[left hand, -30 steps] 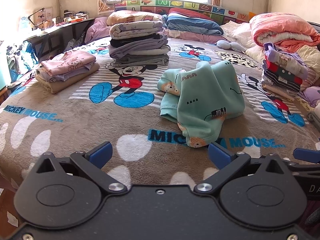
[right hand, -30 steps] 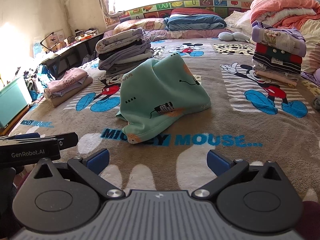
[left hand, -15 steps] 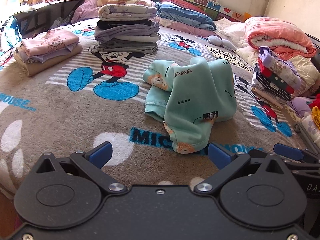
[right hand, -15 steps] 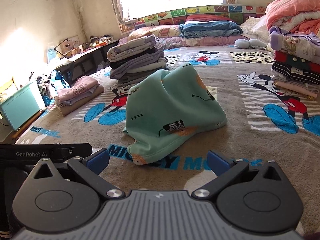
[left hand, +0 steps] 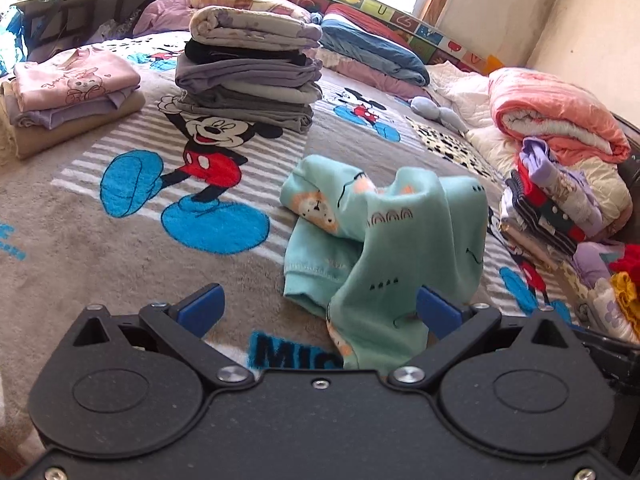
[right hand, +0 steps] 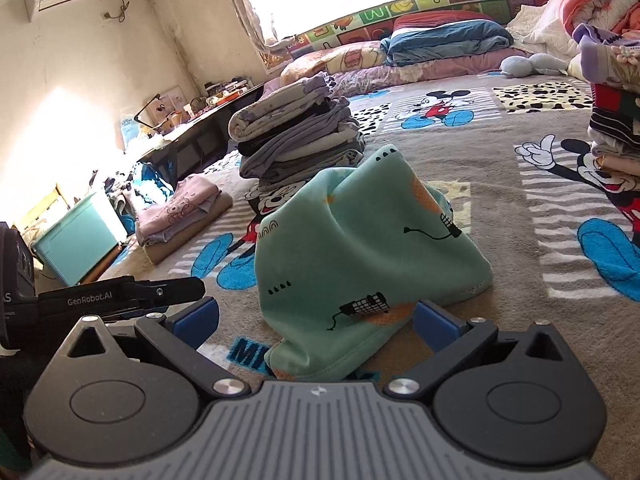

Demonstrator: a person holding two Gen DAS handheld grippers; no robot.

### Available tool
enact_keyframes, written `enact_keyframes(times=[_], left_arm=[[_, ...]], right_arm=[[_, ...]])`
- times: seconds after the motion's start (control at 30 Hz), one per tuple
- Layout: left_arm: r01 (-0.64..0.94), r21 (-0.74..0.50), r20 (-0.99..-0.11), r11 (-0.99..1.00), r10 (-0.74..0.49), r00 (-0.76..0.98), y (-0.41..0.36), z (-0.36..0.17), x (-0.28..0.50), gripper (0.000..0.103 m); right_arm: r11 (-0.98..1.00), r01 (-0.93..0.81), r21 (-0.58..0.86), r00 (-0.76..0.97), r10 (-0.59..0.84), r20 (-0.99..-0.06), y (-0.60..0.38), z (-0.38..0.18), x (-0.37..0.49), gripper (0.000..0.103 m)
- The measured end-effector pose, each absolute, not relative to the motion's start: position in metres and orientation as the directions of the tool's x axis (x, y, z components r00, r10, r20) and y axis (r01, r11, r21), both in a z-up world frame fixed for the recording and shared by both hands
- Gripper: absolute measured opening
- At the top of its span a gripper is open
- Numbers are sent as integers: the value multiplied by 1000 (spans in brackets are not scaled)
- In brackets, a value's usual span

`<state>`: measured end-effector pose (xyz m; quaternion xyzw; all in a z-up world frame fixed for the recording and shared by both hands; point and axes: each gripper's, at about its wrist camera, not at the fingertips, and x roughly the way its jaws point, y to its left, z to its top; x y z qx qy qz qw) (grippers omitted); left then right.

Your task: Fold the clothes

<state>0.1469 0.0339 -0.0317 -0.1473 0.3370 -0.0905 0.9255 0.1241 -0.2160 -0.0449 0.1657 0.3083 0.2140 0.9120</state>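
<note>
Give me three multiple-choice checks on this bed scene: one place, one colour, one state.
1. Where does the crumpled mint-green printed garment lie?
A. on the tall stack
B. on the brown cartoon-mouse blanket
C. on the floor

2. What colour are the fingertip pads of the right hand-held gripper?
A. blue
B. red
C. white

3. What state is the left hand-held gripper in?
A. shut on cloth
B. open, empty
C. out of view

Answers: 1 B, it rests on the blanket in front of the tall stack of folded grey and purple clothes. 2 A, both pads show blue. 3 B, its fingers are spread with nothing clamped.
</note>
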Motion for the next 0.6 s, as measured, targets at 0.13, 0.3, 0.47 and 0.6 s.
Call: enact_keyframes(times=[0.13, 0.3, 0.47, 0.6], left_arm=[[50, -375, -568, 926, -272, 777, 42, -24, 181, 103], [26, -472, -539, 881, -312, 782, 53, -26, 227, 101], [35, -528, -535, 849, -365, 762, 56, -44, 270, 88], [72, -529, -549, 845, -406, 730, 55, -59, 300, 82]], right_arm=[[830, -285, 479, 721, 515, -463, -230, -39, 148, 103], [785, -286, 550, 718, 555, -419, -249, -28, 182, 103], [775, -285, 564, 720, 562, -408, -265, -15, 228, 100], [774, -267, 574, 694, 568, -442, -268, -19, 267, 87]])
